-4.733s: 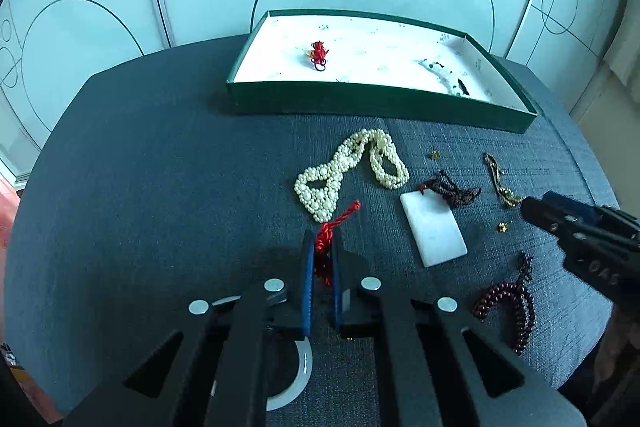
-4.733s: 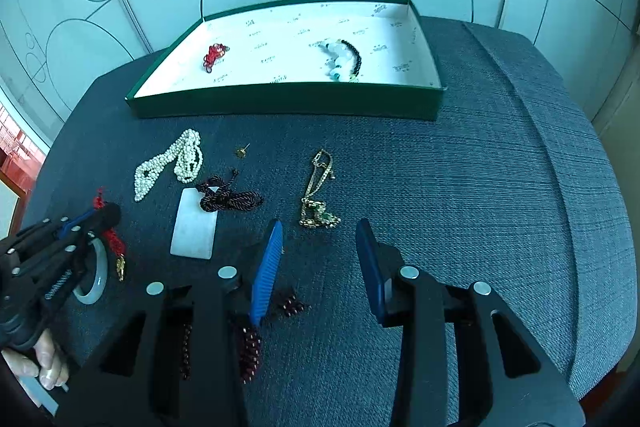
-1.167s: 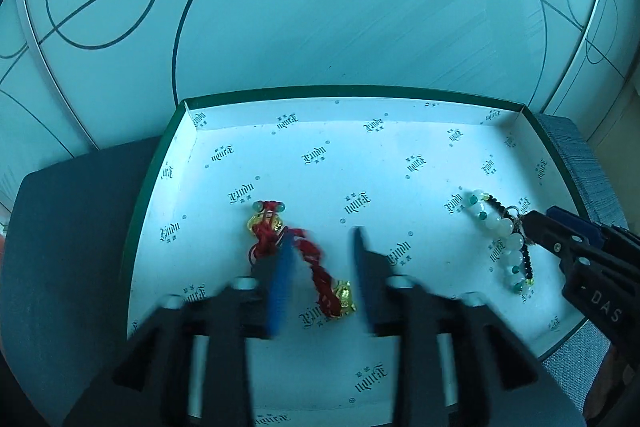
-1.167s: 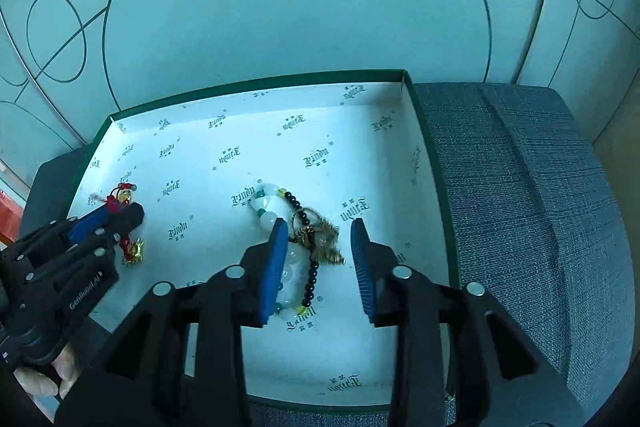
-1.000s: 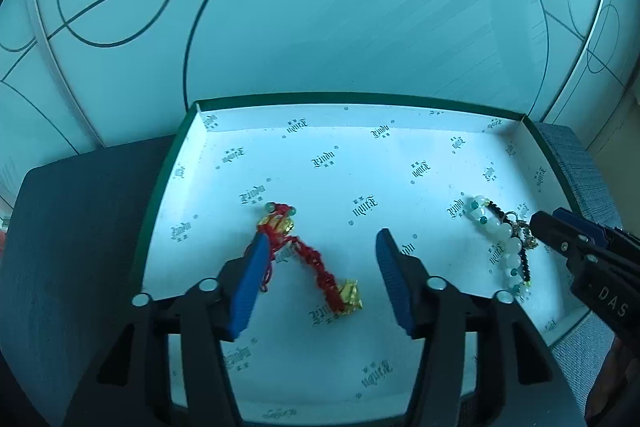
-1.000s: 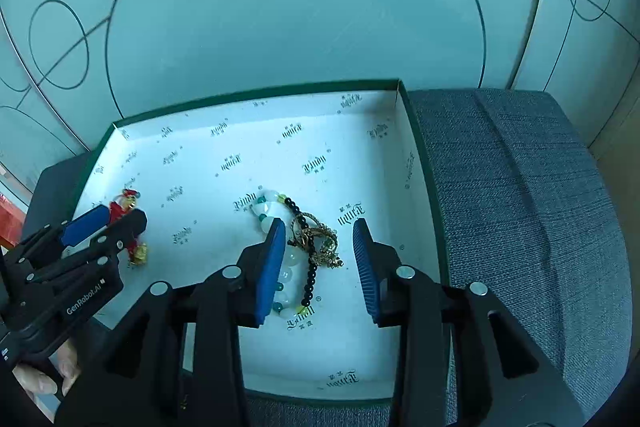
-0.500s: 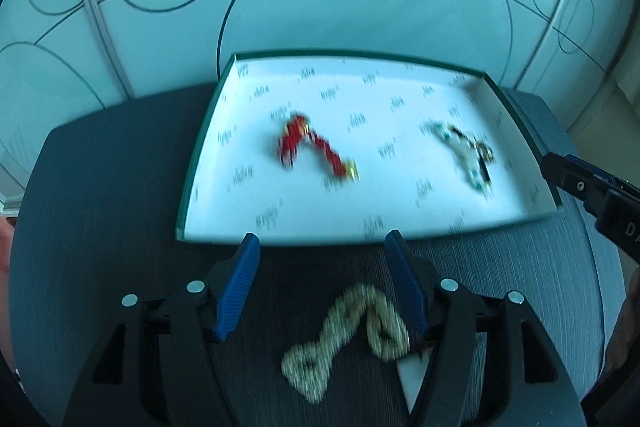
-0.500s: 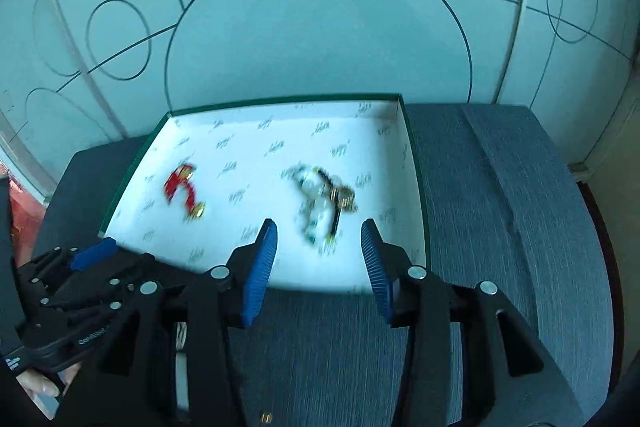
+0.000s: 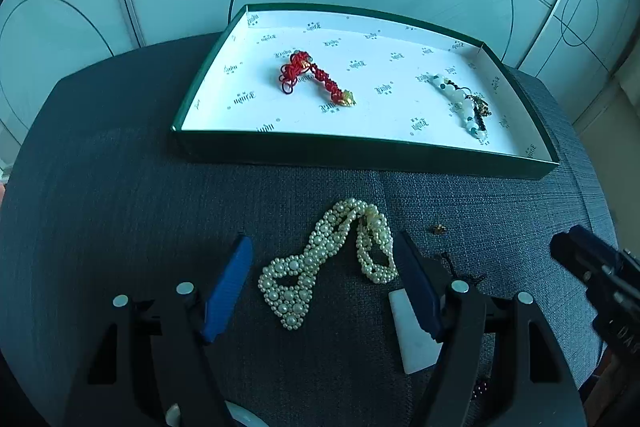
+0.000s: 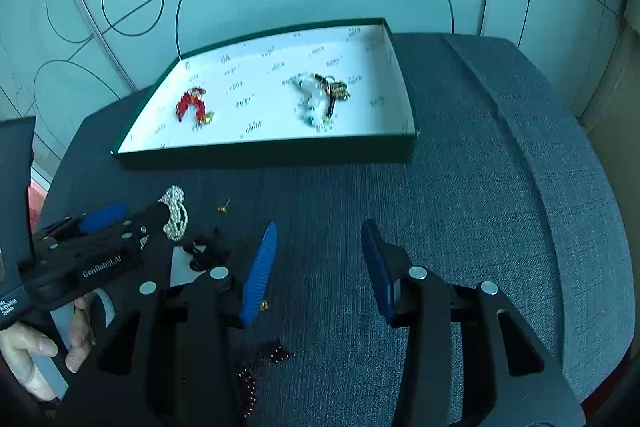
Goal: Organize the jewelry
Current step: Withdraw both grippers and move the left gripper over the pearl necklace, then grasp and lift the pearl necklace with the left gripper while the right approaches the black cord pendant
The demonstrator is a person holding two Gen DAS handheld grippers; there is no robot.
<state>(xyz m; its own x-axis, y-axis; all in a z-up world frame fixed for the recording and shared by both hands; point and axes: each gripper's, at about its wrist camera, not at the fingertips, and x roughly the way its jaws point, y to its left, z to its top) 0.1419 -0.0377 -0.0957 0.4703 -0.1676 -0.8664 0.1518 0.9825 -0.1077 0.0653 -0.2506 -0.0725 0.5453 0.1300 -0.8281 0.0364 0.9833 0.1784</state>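
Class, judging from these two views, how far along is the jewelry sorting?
Done: red knotted cord and white bead bracelet lie in the green box. In hand: nothing; left hand-held gripper open around the pearl necklace. Left: pearls, white pendant, dark bead string.

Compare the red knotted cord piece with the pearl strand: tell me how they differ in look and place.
The red knotted cord piece lies inside the green box, on its white lining; the pearl strand lies outside it on the dark cloth, between the open left gripper's fingers. The cord piece is red braid with a gold charm; the strand is cream beads twisted into loops. The strand looks larger. Neither is held.
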